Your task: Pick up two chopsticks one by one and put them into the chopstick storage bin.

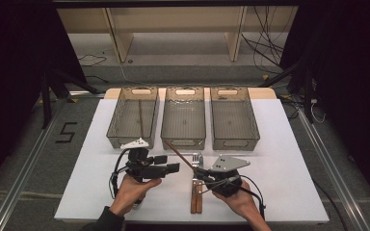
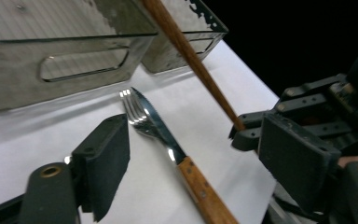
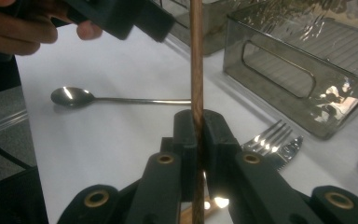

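the wooden chopstick (image 1: 178, 155) is clamped near its lower end in the right tongs (image 1: 198, 172), lifted off the counter (image 1: 289, 163) and slanting up-left toward the front wall of the middle bin (image 1: 183, 118). a second chopstick (image 1: 141, 118) already lies in the left bin (image 1: 133, 115). step judged: carrying the stick for sorting by kind. the left tongs (image 1: 173, 168) stand released, nothing between them, just beside the stick's shaft. a fork (image 2: 135, 114) and a wooden-handled knife (image 2: 179, 161) lie together on the counter below, a spoon (image 3: 72, 96) nearby. next move likely needs the stick swung over the left bin's rim, then let go.
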Tool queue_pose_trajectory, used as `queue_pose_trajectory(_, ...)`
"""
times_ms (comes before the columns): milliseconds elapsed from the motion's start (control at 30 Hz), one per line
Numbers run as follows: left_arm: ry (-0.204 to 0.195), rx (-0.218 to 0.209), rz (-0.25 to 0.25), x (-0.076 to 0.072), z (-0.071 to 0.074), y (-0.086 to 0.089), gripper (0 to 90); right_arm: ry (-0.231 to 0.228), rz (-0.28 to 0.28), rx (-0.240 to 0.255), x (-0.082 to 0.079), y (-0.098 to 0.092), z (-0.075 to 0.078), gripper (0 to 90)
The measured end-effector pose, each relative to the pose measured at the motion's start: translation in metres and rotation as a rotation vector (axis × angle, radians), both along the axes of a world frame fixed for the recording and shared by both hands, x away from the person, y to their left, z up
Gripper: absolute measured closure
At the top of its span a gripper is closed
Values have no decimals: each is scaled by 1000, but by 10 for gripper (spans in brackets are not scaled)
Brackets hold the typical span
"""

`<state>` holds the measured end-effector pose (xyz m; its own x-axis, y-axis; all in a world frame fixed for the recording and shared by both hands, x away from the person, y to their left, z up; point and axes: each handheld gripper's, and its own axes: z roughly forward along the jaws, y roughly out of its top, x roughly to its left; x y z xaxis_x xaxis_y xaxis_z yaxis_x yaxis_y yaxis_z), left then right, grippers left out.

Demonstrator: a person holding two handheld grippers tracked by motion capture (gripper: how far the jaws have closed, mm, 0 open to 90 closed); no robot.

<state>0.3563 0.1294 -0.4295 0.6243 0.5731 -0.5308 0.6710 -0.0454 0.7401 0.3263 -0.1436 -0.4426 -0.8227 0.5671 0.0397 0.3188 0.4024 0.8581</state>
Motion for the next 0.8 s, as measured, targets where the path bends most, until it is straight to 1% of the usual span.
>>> queue_pose_trajectory(100, 11, -20, -3, 0, -3, -4, 314, 7, 7, 15, -1, 2, -1, 850)
queue_pose_trajectory(233, 29, -49, -32, 0, -5, -10, 374, 7, 4, 29, -2, 4, -1, 850)
queue_pose_trajectory(367, 28, -72, -64, -1, -6, -15, 442, 0, 10, 30, -4, 6, -2, 850)
queue_pose_trajectory(500, 33, -96, -77, -1, -6, -17, 519, -1, 15, 31, -5, 8, -3, 850)
queue_pose_trajectory(667, 42, -108, -95, -1, -8, -19, 617, -7, 26, 37, -6, 9, -3, 850)
queue_pose_trajectory(800, 45, -115, -97, -1, -9, -19, 666, -10, 30, 42, -8, 10, -3, 850)
